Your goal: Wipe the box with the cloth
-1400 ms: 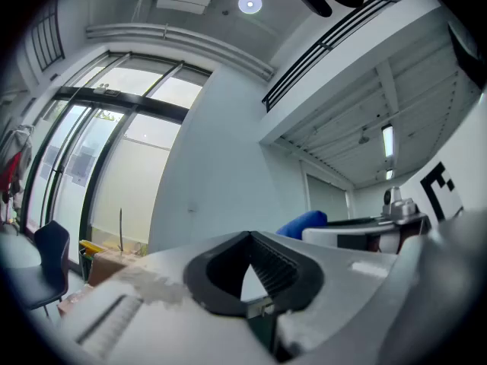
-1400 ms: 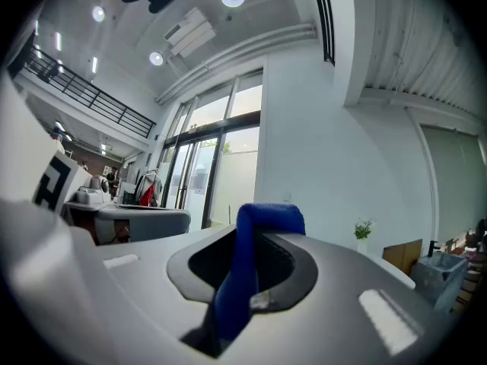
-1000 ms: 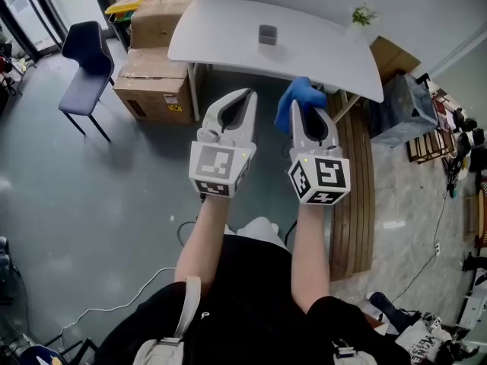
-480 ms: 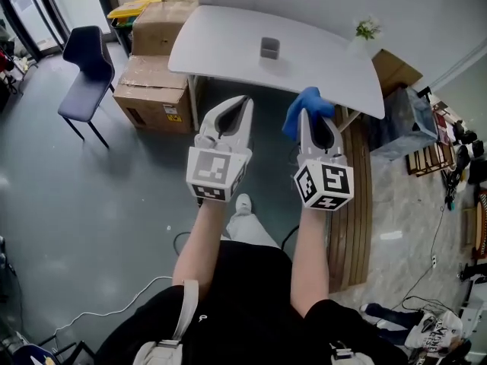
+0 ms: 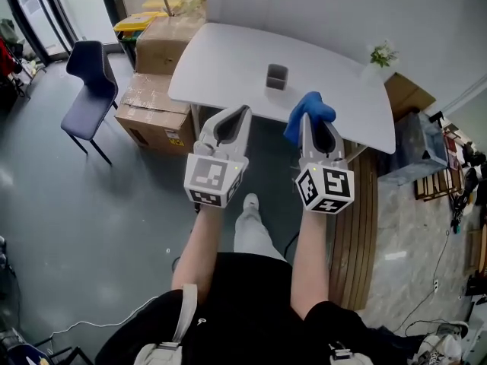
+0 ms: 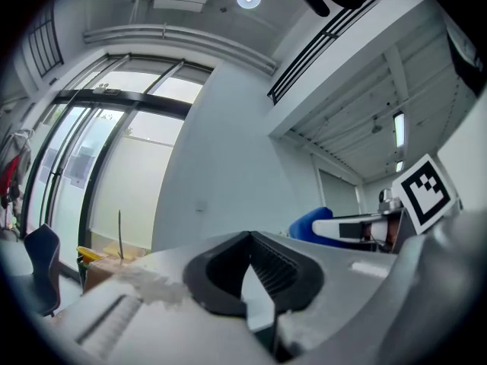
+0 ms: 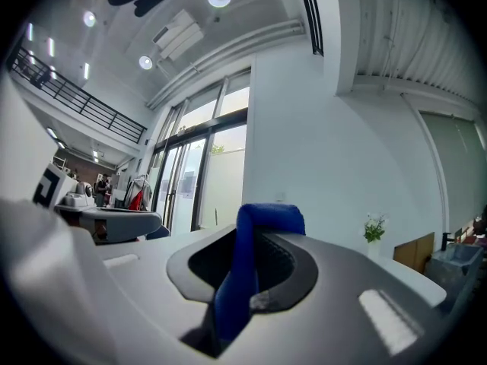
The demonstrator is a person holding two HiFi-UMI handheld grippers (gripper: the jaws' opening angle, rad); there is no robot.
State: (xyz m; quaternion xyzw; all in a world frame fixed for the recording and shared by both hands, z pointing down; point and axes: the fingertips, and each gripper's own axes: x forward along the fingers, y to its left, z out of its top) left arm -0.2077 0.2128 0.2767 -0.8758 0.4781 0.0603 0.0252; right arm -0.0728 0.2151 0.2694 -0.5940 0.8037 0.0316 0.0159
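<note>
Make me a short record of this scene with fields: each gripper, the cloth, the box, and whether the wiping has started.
left gripper: jaws together, nothing between them, held in the air
right gripper: jaws shut on the blue cloth
blue cloth: pinched in the right jaws, bunched past their tips
box: small, grey, upright on the white table, nothing touching it
wiping: not yet begun; cloth is apart from the box
also on table: small plant at the far right corner

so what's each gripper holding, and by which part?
Right gripper is shut on the blue cloth, pinched along a fold that runs between the jaws, with a bunch poking past the tips. Left gripper is shut on nothing.
</note>
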